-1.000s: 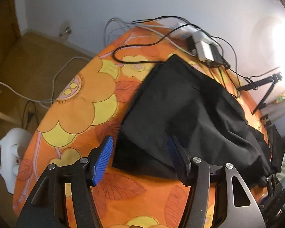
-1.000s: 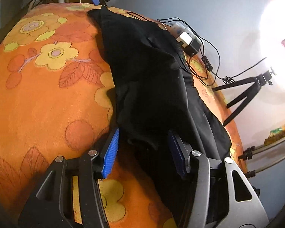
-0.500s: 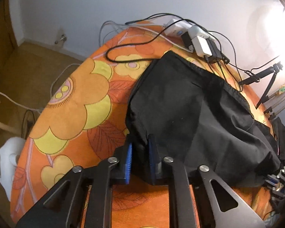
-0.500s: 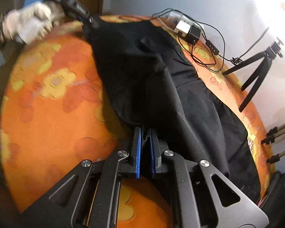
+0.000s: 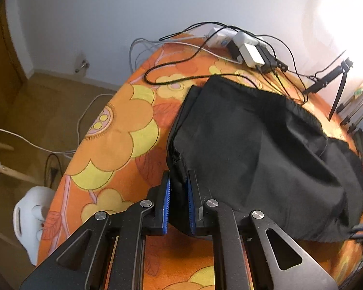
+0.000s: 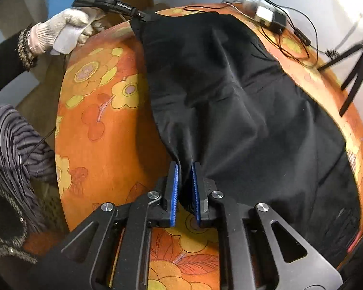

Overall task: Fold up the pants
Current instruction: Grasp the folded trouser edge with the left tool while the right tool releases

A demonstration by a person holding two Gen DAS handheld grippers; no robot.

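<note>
pants: black pants (image 5: 254, 149) lie spread on an orange flowered tablecloth (image 5: 113, 130), near edge bunched and raised off the cloth at both pinch points.
fabric: looks thin, soft and light; it sags and creases between the two holds, so it will likely drape and swing rather than keep a shape.
slip: smooth weave, probably a little slippery; a thin pinch could slide out when pulled.
where to hold: the thick hemmed edge or seam, both layers together, gives the surest bite.
left gripper: the left gripper (image 5: 178, 199) is narrow, its blue pads (image 5: 166, 200) pressing a fold of the near left corner.
right gripper: the right gripper (image 6: 184, 189) is narrow with cloth between the pads (image 6: 173, 191); its jaws are opening a touch, though the pants remain pinched and lifted.
hand: a white gloved hand (image 6: 63, 32) holds the left tool at the far corner in the right wrist view.
clutter: white plugs and a black adapter (image 5: 248, 48) with black cables (image 5: 181, 60) sit at the far table edge, just beyond the pants; a small tripod (image 5: 331, 84) stands to the right.
hidden: black on black hides seams, pockets and layer count; i cannot tell waist from leg ends.
cut off: the right end of the pants runs behind the gripper frame and out of view.
glare: bright light at top right washes out the wall.
</note>
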